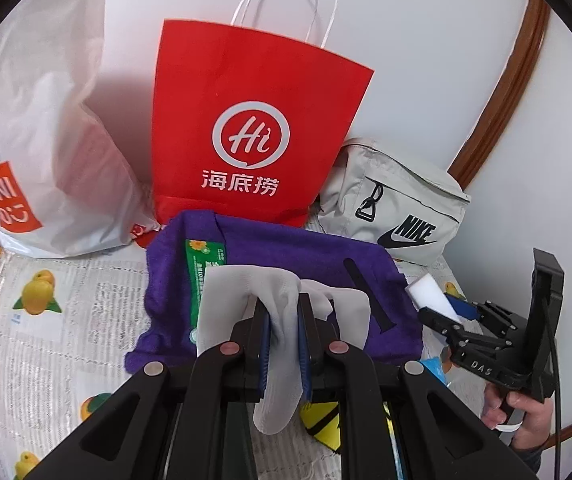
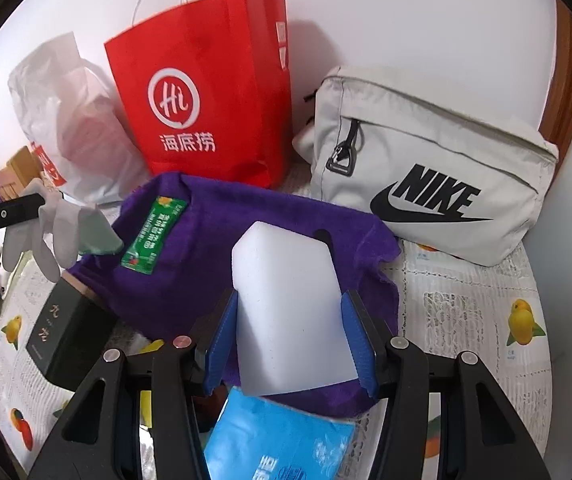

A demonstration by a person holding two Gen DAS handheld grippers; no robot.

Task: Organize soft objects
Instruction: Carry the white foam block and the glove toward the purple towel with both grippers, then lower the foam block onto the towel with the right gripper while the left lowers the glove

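Observation:
A white fabric glove (image 1: 277,320) hangs between the blue pads of my left gripper (image 1: 281,304), which is shut on it above a purple towel (image 1: 286,248) with a green label. My right gripper (image 2: 290,300) is shut on a white foam sponge block (image 2: 286,304), also over the purple towel (image 2: 189,280). In the right wrist view the glove (image 2: 45,236) dangles from the left gripper's black finger (image 2: 5,212) at the far left. In the left wrist view the right gripper (image 1: 454,312) shows at the right with the sponge (image 1: 432,294), a hand on its grip.
Against the white wall stand a red paper bag (image 1: 253,128), a white plastic shopping bag (image 1: 45,152) and a grey Nike pouch (image 2: 426,168). A black box (image 2: 69,332) and a blue packet (image 2: 277,436) lie near me on the fruit-print tablecloth (image 2: 466,320).

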